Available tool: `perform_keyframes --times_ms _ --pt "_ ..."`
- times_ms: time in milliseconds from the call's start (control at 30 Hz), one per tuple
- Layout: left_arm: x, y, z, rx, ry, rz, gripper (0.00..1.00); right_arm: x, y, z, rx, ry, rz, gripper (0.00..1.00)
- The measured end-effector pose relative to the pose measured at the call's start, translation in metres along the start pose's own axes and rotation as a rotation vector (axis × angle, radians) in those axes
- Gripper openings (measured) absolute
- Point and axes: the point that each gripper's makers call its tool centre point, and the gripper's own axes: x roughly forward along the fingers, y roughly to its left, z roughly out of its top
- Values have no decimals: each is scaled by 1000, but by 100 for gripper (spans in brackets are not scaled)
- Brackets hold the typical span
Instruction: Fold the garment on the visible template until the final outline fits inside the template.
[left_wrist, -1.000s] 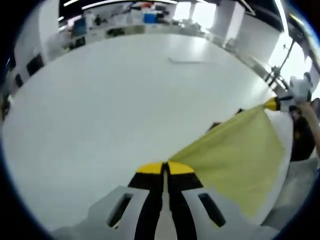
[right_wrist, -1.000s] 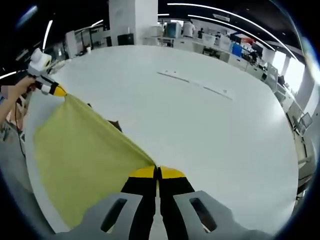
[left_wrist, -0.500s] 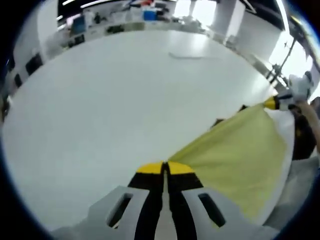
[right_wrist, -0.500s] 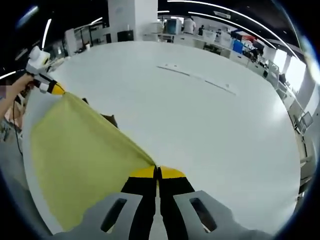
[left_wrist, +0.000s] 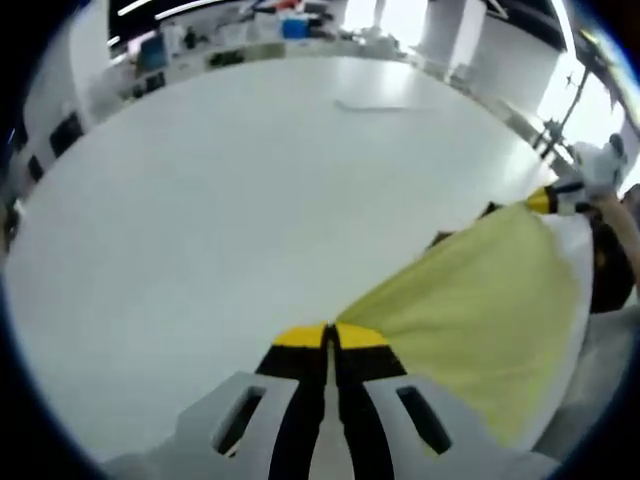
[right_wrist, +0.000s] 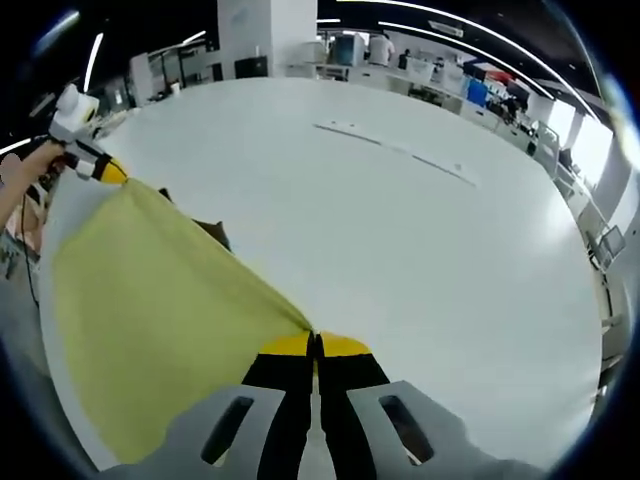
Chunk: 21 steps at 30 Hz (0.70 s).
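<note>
Left gripper view: yellow garment (left_wrist: 480, 300) stretched between both clamped claws, left claw (left_wrist: 331, 335), right claw (left_wrist: 545, 201).

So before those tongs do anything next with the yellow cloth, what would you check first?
1. Left tongs shut on a corner of the yellow cloth: ok.
2. Right tongs shut on the other corner: ok.
3. Cloth stretched flat between the two tongs, no sag: ok.
4. White table bare where the cloth would be laid: ok.
5. Template outline in sight: cannot tell; only a faint strip far across the table.
6. Dark thing behind the cloth's edge out of the way: cannot tell.
</note>
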Motion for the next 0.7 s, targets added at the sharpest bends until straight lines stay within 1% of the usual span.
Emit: perform_keyframes --times_ms 500,567,633,700 --pt "4 -6 -3 0 -6 8 0 2 -2 0 20 -8 12 1" --pt "5 -7 -3 7 -10 8 0 2 -2 0 23 -7 14 1" --pt "5 -8 -2 38 -14 14 0 2 -2 0 12 -5 12 2" --pt "6 -9 -2 44 -18 19 0 2 -2 0 11 -4 10 2"
